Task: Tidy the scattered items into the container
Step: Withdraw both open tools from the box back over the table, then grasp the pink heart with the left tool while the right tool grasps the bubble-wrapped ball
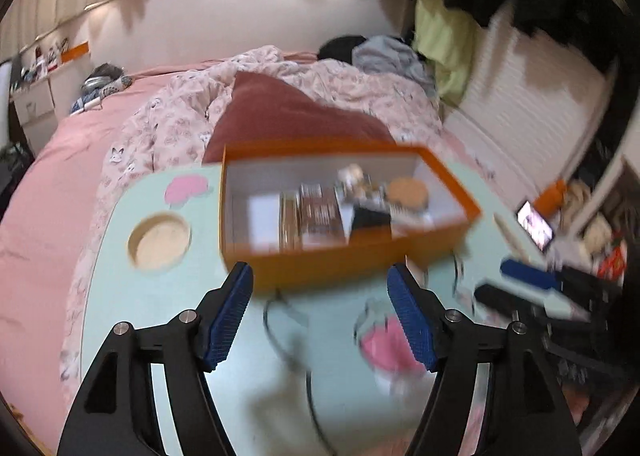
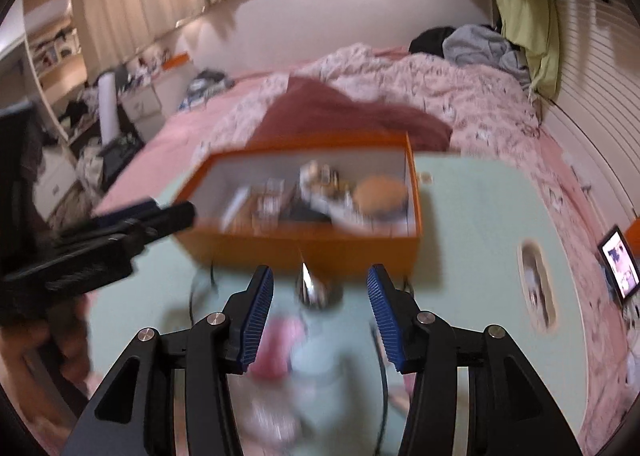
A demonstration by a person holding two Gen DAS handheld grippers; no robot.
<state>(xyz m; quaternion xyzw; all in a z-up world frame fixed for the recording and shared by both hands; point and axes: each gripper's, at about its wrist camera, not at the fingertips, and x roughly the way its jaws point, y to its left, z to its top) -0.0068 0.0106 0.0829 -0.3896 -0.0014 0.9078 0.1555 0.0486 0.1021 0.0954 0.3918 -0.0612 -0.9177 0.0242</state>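
Orange box point(image 1: 344, 264), one; open, empty tongs, two point(image 1: 320, 312) point(image 2: 320, 312).

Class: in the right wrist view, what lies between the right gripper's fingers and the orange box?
A small shiny metallic object, blurred, on the pale green table, just short of the orange cardboard box, ahead of the right gripper.

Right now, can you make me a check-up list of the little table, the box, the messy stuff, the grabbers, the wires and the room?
Surface: mint-green lap table on the bed, with a round cup hole.
Job's things: orange box open, already holding several items; blurred pink item on the table near it.
Clutter: shiny metal object in front of the box, too blurred to name.
Grippers: left gripper open, empty; right gripper open, empty, above the pink item.
Cables: thin black cable looping over the table.
Surroundings: pink floral duvet, lit phone screen, clothes heaped by the headboard.
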